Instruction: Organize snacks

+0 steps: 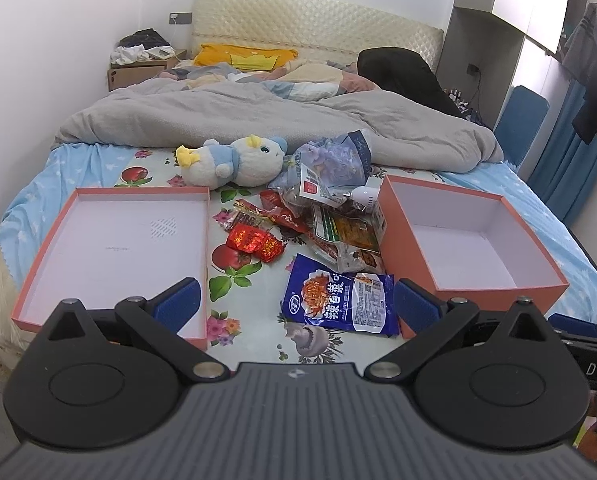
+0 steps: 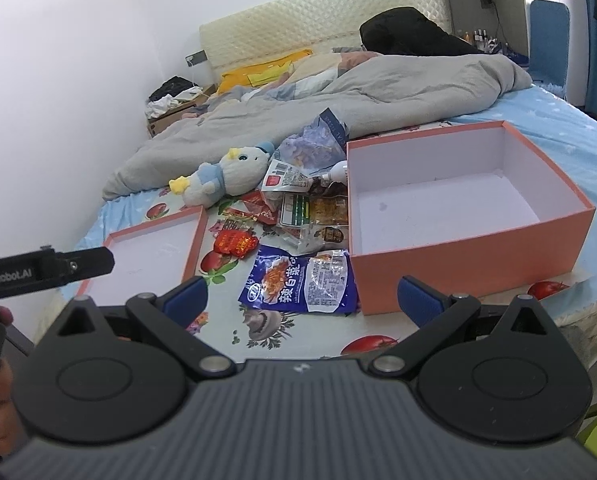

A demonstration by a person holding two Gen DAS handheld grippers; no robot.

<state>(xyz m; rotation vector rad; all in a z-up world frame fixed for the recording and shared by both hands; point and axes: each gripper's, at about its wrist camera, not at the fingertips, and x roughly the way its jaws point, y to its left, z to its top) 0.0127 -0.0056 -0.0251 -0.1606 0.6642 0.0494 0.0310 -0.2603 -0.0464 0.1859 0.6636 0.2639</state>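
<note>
Snack packets (image 1: 322, 224) lie in a loose pile at the centre of the left wrist frame, on a floral sheet (image 1: 254, 336) spread over the bed. Nearest the camera is a blue pouch (image 1: 340, 298) with a picture of shredded food and white characters; it lies flat, just left of the deep box's near corner. Above it and to the left sit two small red foil packets (image 1: 254, 242), touching each other. Further up the frame lie clear bags with brown contents and a green-and-white label (image 1: 346, 232), then a crumpled bluish bag (image 1: 330, 156) at the top of the pile.

Deep orange box (image 1: 470, 240), white inside, stands at centre right of the left wrist frame with the pile touching its left wall. Shallow orange lid (image 1: 114, 244), white interior facing up, lies at centre left, just beside the red packets. In the right wrist frame the same box (image 2: 462, 208) fills the centre right, the lid (image 2: 154, 256) sits lower left, and the blue pouch (image 2: 298, 280) lies between them.

Left gripper (image 1: 296, 306) hovers low in its frame above the sheet, fingers spread wide and holding nothing. Right gripper (image 2: 302, 298) hovers likewise, fingers spread wide and empty, with the blue pouch visible between the blue pads (image 2: 418, 296).

Plush toy (image 1: 234, 160) lies on its side above the pile, at the edge of a grey duvet (image 1: 258, 116).
</note>
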